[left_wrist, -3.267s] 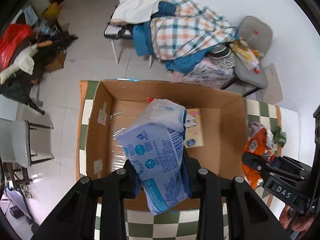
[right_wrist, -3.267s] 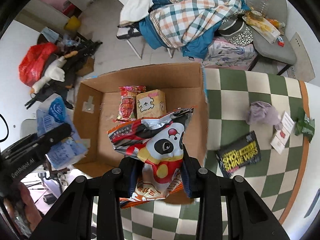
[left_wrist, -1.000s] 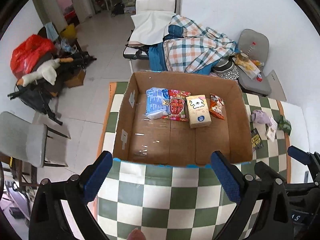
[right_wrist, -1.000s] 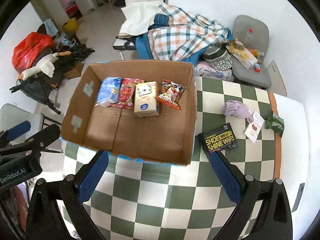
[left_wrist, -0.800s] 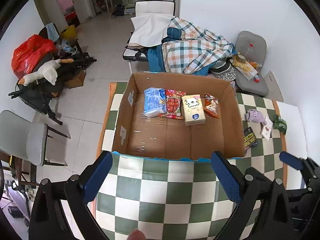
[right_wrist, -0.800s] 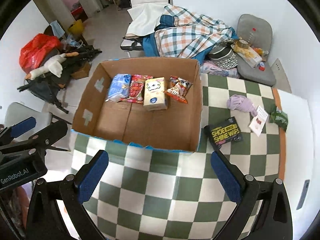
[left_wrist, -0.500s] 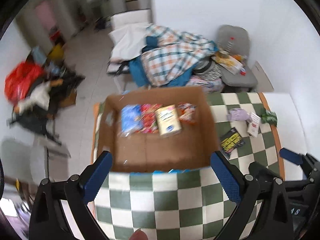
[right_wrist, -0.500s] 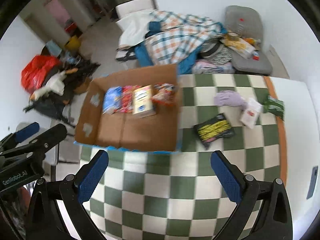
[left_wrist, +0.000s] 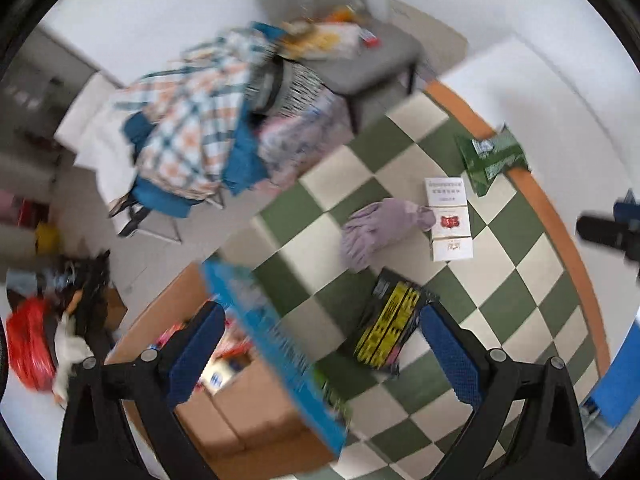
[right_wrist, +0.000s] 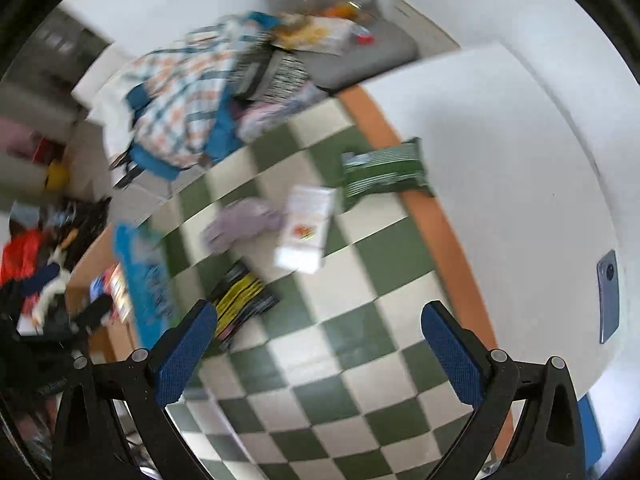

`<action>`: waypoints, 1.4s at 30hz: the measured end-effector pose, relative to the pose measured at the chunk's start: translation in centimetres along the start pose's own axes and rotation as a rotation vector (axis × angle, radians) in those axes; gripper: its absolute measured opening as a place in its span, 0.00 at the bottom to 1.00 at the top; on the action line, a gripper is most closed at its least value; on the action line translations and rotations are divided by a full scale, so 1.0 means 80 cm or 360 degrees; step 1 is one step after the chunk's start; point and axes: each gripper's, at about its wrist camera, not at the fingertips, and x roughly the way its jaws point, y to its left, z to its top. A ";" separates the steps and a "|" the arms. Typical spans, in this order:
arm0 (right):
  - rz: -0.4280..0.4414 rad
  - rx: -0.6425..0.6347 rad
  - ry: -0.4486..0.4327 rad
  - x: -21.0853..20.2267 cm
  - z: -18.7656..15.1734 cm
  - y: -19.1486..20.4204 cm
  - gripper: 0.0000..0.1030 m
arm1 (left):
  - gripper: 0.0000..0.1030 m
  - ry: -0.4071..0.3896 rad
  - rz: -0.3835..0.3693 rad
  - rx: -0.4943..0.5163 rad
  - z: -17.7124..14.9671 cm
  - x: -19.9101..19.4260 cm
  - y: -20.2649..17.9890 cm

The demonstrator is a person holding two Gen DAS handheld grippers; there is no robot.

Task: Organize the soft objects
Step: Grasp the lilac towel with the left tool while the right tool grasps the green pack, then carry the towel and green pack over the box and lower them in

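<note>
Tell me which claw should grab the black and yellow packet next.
Probably left. The black and yellow packet lies just ahead between the open left claw fingers; the open right claw sees it off beside its left finger.

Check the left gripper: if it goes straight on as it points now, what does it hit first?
Probably the black and yellow wipes pack on the checkered cloth, lying just ahead between the open fingers of the left gripper. The frame is blurred, so depth is uncertain.

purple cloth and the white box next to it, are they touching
Touching. In the left wrist view the purple cloth has its right tip lying against the long left edge of the white box, with no checkered mat showing between them.
</note>
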 end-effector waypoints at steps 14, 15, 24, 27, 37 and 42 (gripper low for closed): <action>0.0149 0.0738 0.0438 0.204 0.153 -0.114 1.00 | 0.98 0.0334 0.0083 0.0365 0.083 0.174 -0.072; 0.0138 0.0769 0.0444 0.213 0.156 -0.116 0.99 | 0.98 0.0353 0.0090 0.0374 0.084 0.181 -0.072; -0.0046 0.0469 0.0525 0.253 0.176 -0.095 0.71 | 0.98 0.0417 0.0006 0.0458 0.089 0.201 -0.073; -0.0135 0.0206 0.0580 0.251 0.173 -0.079 0.55 | 0.98 0.0458 -0.0046 0.0508 0.087 0.208 -0.081; -0.0354 -0.0105 0.0517 0.245 0.163 -0.051 0.58 | 0.45 0.0548 -0.0258 0.0276 0.080 0.226 -0.068; -0.0299 0.0004 0.0450 0.252 0.158 -0.053 0.57 | 0.36 0.0576 -0.0298 0.0039 0.062 0.224 -0.058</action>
